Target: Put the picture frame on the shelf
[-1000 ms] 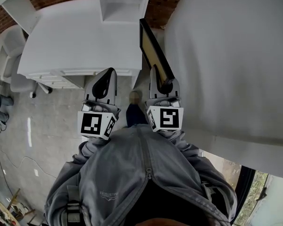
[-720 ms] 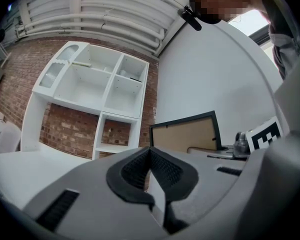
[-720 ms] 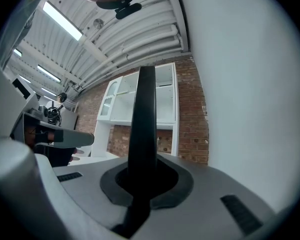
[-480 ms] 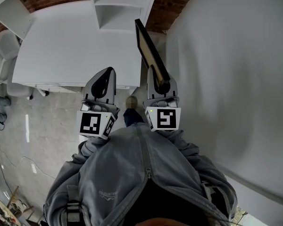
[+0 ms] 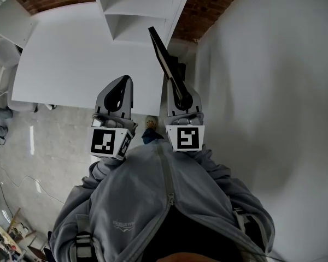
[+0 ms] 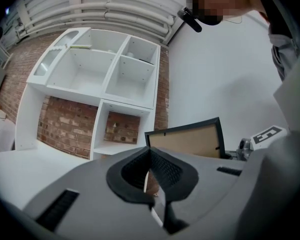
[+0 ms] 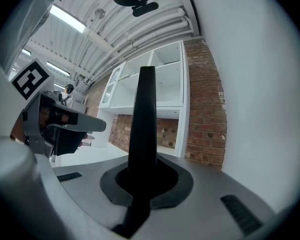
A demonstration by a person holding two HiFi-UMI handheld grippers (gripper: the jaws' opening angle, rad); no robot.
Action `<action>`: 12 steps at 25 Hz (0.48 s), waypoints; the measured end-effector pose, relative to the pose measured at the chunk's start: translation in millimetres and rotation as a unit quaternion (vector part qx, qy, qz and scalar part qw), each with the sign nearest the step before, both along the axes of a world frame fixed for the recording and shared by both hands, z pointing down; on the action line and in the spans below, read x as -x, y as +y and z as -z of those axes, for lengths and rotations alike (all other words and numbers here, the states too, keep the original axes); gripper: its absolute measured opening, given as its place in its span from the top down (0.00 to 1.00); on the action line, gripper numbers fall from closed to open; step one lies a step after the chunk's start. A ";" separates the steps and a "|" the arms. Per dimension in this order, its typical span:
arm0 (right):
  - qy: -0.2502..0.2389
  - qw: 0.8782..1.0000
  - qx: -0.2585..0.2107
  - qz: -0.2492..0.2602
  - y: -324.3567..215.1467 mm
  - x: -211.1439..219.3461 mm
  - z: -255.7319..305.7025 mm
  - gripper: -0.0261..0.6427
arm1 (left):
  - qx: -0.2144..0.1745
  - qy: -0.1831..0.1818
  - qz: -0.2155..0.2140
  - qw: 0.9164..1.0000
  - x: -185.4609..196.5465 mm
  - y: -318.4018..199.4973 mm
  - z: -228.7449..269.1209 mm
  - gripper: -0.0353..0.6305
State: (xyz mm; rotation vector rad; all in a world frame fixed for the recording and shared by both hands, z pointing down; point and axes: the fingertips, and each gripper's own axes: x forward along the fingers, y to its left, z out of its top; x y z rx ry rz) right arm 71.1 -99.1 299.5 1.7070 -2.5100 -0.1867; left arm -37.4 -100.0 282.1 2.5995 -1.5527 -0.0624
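Picture frame point(image 5: 167, 64) closer to shelf point(image 5: 134, 7), right tongs point(image 5: 181, 93) still clamped

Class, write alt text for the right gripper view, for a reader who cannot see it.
The right gripper is shut on a black picture frame, held upright and seen edge-on. Behind it stand a white shelf unit and a brick wall; the left gripper shows at left.

A white table point(image 5: 71, 53) stands on a grey floor point(image 5: 49, 146), its far edge against a red brick wall point(image 5: 208, 10).
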 end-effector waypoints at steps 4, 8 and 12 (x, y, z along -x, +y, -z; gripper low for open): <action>-0.006 1.000 -0.001 0.007 -20.4 -4.5 -5.1 0.91 | 0.001 -0.008 0.002 1.000 -8.2 -21.6 -3.9 0.94; -0.003 1.000 0.001 0.012 -34.0 -4.5 -10.1 0.91 | 0.003 -0.008 0.001 1.000 -10.6 -35.2 -5.7 0.94; -0.004 1.000 0.004 0.011 -41.7 2.1 -10.7 0.91 | 0.008 -0.006 0.002 1.000 -4.1 -42.4 -7.7 0.94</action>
